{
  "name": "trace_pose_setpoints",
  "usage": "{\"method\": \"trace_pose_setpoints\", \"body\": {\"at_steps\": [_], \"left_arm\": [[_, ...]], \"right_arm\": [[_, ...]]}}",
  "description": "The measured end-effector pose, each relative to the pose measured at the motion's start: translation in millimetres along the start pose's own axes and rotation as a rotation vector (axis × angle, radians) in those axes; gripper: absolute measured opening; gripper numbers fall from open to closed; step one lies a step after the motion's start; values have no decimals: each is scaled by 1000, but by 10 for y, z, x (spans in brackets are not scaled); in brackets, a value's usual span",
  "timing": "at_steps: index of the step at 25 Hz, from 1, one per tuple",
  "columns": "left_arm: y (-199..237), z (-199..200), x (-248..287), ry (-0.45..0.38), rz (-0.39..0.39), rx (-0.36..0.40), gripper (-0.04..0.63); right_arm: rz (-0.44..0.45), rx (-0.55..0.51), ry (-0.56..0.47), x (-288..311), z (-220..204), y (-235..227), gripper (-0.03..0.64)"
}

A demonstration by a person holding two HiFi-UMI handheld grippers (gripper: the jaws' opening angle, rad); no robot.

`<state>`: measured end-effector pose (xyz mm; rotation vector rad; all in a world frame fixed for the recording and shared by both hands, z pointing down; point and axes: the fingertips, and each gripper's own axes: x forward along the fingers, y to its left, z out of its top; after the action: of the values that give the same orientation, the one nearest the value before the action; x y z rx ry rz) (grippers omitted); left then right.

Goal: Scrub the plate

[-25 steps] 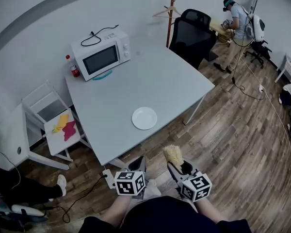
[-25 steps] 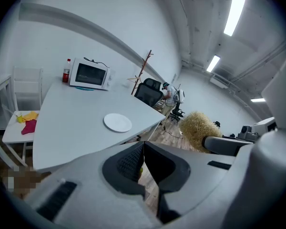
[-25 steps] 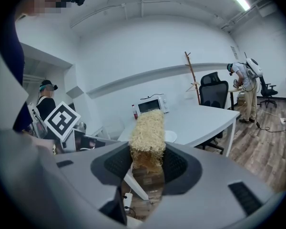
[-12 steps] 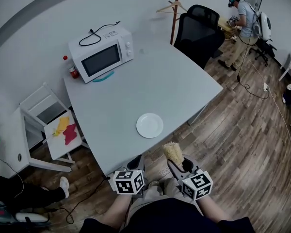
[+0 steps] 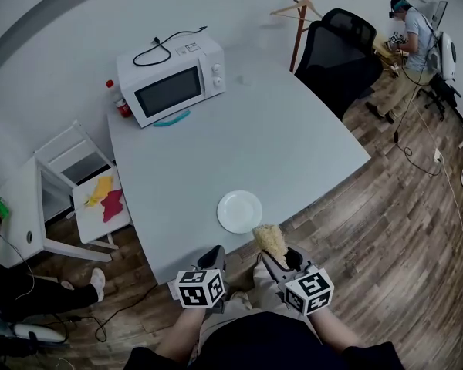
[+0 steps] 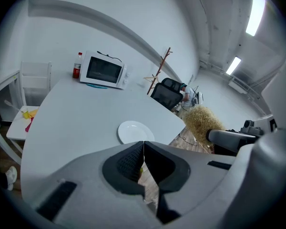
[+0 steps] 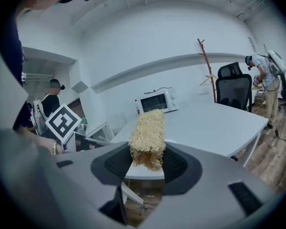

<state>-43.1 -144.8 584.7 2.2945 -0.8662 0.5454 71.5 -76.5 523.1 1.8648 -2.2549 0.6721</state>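
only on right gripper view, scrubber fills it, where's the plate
Observer: The plate lies on the table near its front edge, just ahead and left of the scrubber.
Operator: touching yet
Observer: No, the scrubber is apart from it, off to its right.
Operator: left gripper busy
Observer: No, the left gripper is shut with nothing between its jaws.

I have stepped in toward the bench (image 5: 293,153), so the plate (image 5: 240,211) lies nearer to me than a second ago. The straw-coloured scrubber (image 5: 268,239) in my right tongs (image 5: 276,257) has come just beside the plate's rim. My left tongs (image 5: 215,253) have come up to the bench edge.
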Motion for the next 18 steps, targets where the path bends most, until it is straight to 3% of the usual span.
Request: {"method": "trace_pose_setpoints", "body": {"at_steps": [9,16,18], "left_arm": [[117,161,513,0,66,-66,20],[354,87,872,28,132,-166,21],[406,32,967,38,140,-199,71]], "right_arm": [[94,-33,64,430,173,-476,176],[200,-78,121,752,261,-636,176],[227,-87,139,816,256,-682,176]]}}
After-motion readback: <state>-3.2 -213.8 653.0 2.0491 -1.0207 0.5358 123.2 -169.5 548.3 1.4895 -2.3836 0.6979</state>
